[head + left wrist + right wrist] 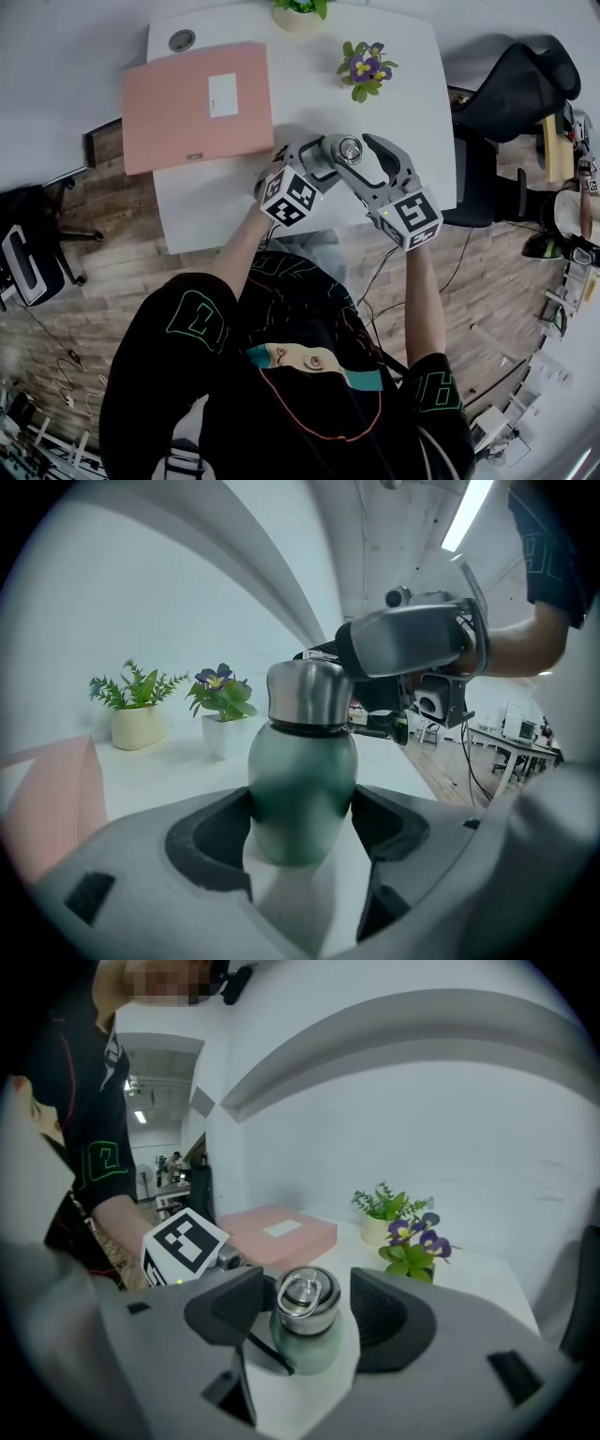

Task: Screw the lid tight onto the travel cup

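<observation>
The travel cup stands near the front edge of the white table (403,103). Its green body (302,785) sits between the pads of my left gripper (300,822), which press on both of its sides. The steel lid (305,1297), with a ring on top, sits on the cup's neck. My right gripper (305,1314) comes from the right and straddles the lid with its jaws apart; a gap shows beside the lid. In the head view the left gripper (323,159) and right gripper (364,161) meet at the lid (350,147).
A pink folder (197,105) lies on the table's left part. A small pot of purple flowers (364,67) and a green plant (300,9) stand at the back. A black chair (511,94) stands to the right of the table.
</observation>
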Tool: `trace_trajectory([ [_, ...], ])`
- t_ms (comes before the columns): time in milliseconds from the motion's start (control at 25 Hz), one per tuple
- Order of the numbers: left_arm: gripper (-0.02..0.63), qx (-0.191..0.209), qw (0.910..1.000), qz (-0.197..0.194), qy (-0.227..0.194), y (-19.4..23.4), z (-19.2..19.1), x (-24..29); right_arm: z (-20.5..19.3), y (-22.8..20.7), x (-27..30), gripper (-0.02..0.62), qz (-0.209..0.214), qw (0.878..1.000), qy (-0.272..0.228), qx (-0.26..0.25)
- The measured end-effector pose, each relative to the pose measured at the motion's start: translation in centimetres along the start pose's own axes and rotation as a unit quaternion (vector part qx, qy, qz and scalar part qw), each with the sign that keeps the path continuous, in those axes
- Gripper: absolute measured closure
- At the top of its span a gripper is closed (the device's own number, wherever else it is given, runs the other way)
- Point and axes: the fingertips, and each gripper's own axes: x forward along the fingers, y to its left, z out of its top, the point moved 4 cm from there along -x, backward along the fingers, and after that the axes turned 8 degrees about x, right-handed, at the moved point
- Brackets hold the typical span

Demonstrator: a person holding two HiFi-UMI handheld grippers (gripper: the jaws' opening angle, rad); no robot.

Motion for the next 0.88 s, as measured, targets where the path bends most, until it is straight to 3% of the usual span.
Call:
trace_trajectory([
  [200, 0.258, 0.001, 1.0000, -0.004, -0.001, -0.01, 0.05, -0.10, 0.18, -0.34, 0.37, 0.304, 0.064, 0.997, 0.027, -0.023],
  [480, 0.258, 0.000, 1.0000, -0.008, -0.001, 0.04, 0.09, -0.13, 0.33, -0.86, 0.67, 0.357, 0.137, 0.989, 0.048, -0.010],
  [880, 0.258, 0.001, 0.9999, -0.010, 0.000, -0.02, 0.09, -0.15, 0.19, -0.60, 0.53, 0.359, 0.100, 0.995, 0.027, 0.005],
])
